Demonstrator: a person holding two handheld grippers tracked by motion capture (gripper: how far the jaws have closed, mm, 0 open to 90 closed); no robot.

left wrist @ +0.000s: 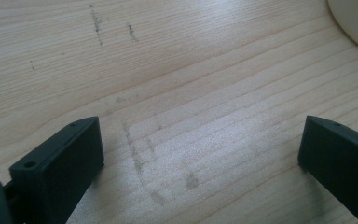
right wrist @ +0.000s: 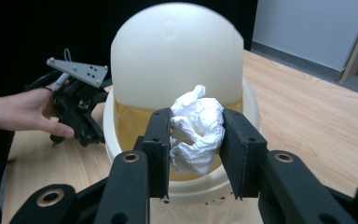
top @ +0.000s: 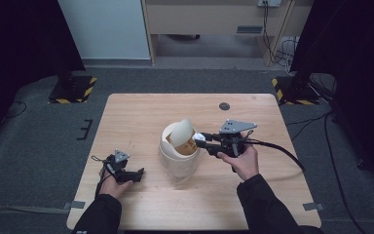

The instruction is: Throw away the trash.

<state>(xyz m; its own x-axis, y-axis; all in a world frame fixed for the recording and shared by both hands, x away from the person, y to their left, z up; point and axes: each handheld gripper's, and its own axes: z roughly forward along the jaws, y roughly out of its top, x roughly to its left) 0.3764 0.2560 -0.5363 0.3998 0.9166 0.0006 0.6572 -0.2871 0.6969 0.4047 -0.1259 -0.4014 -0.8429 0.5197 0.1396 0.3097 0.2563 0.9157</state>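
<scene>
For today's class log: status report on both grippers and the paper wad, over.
Right gripper shut on crumpled paper wad, at bin opening. Swing lid tilted behind it. Left gripper open, low over table.

Crumpled paper [right wrist: 196, 128]: white, held between black jaws of the right gripper [right wrist: 196, 154]. Bin [right wrist: 177, 70]: cream-white domed lid, tan-brown inside. Table [top: 141, 117]: pale wood with fine grain lines and faint grey smudges; left gripper [top: 122, 168] black with a grey plate.

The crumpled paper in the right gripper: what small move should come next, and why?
Probably carry it a little forward over the opening, then open the jaws. The right gripper is shut on the crumpled paper just at the rim of the white bin, whose swing lid is tilted open.
</scene>
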